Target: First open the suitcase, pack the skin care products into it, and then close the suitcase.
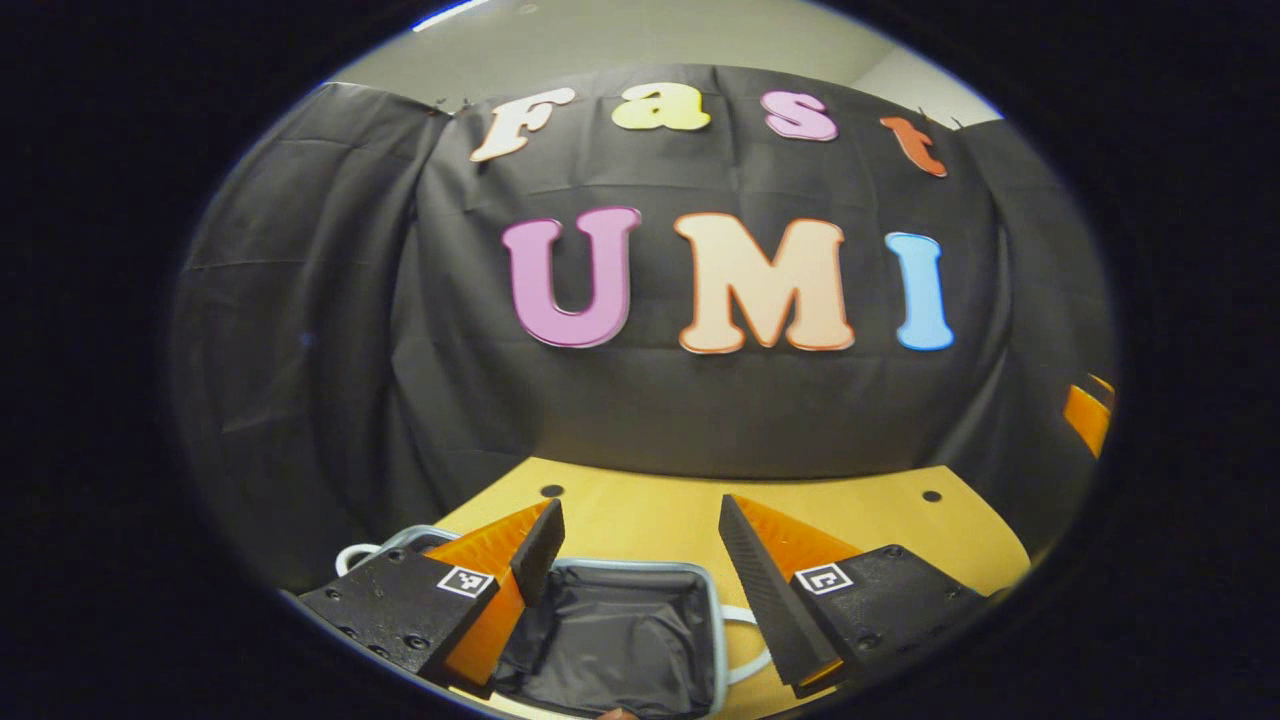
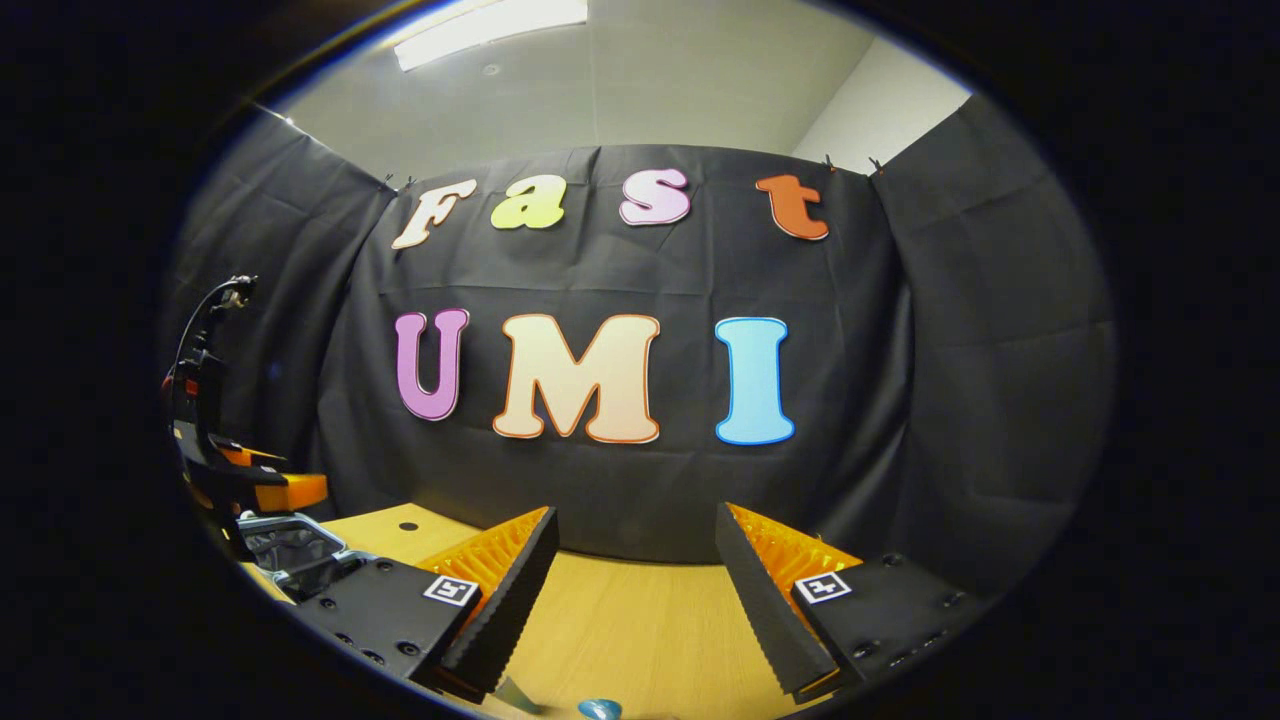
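Hovering with jaws spread and empty, left claw (image 1: 640, 560) directly above the open suitcase (image 1: 610, 630) on the desk (image 1: 650, 515), right claw (image 2: 635, 590) likewise released, suitcase lying to its left and a small blue item (image 2: 600, 709), possibly skin care, just below its fingers.

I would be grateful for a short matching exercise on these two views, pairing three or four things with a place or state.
Things:
1. suitcase
2. left gripper
3. right gripper
4. table

Places or states:
a. open above bare wood
b. lid open, dark lining showing
c. yellow wood, beneath everything
d. open above the suitcase

Pairs: 1-b, 2-d, 3-a, 4-c
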Demonstrator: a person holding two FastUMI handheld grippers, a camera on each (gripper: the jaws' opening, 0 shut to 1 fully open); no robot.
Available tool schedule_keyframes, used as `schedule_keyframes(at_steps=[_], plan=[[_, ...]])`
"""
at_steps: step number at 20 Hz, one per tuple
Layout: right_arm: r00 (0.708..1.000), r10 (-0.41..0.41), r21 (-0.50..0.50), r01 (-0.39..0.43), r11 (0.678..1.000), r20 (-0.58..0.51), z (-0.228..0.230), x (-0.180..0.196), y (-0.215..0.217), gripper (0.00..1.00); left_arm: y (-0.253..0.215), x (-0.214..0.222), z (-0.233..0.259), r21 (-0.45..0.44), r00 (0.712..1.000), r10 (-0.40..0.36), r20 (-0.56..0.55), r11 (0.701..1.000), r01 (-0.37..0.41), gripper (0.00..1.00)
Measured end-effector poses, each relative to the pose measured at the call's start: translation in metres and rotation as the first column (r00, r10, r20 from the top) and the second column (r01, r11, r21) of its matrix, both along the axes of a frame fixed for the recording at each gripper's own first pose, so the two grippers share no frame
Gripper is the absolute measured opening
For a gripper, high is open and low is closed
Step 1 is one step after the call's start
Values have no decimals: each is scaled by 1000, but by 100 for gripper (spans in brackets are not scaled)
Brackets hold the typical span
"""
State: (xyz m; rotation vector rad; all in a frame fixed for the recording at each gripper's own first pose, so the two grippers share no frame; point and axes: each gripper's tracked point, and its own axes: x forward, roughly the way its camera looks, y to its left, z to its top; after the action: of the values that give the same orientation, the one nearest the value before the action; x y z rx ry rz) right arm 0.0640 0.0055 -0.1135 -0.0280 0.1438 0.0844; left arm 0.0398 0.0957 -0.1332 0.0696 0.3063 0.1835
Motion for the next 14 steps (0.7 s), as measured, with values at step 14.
schedule_keyframes(at_steps=[14], plan=[[997,45,-11,-46,999,-69,-32,-29,-47,99,-167,-27,-135,-145,946,-222,-237,971,191,94]])
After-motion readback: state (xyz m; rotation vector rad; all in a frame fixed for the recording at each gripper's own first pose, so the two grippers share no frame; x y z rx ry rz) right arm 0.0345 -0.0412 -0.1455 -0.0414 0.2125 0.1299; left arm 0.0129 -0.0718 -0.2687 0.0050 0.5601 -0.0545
